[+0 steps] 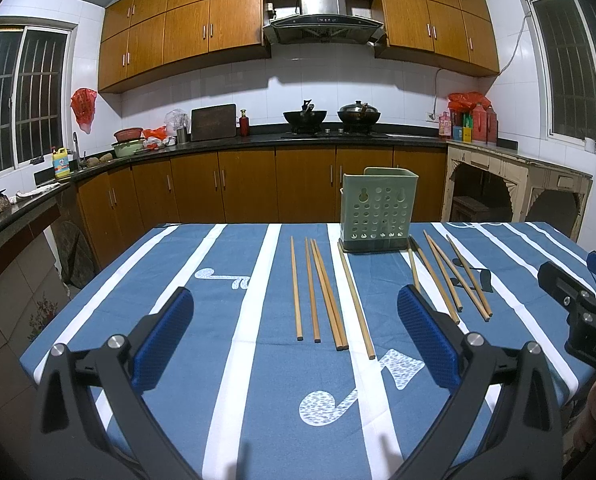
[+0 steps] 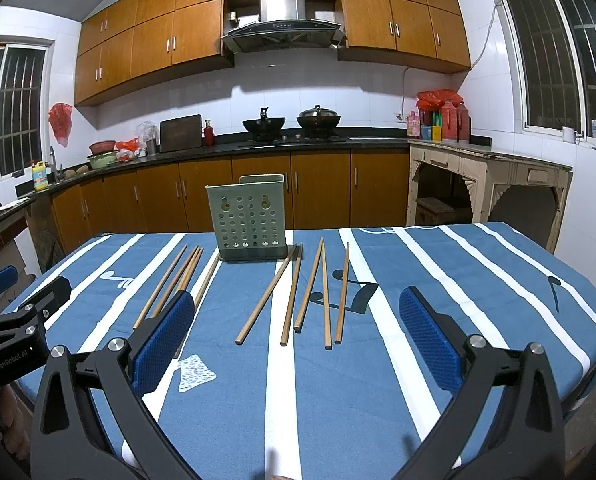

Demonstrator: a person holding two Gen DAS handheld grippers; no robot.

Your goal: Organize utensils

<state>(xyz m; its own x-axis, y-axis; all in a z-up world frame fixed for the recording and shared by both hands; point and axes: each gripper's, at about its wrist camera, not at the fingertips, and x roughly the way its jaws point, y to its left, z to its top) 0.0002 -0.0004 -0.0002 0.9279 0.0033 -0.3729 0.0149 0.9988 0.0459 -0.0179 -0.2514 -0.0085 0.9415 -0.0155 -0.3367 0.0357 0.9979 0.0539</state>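
Both grippers hover wide open over the table; no chopstick is picked up yet.

The task looks to be at its start: ten long wooden chopsticks lie flat on the blue-and-white striped tablecloth (image 1: 233, 360), five in a left group (image 1: 322, 292) and five in a right group (image 1: 446, 276), flanking the pale green perforated plastic utensil holder (image 1: 378, 210) standing near the table's far edge. The left gripper (image 1: 298, 340) and right gripper (image 2: 298, 340) are released, holding nothing. The next move probably calls for lowering one gripper and pinching a thin stick off the cloth. The right wrist view shows the right group unobstructed; the left wrist view shows one blue pad covering part of it.
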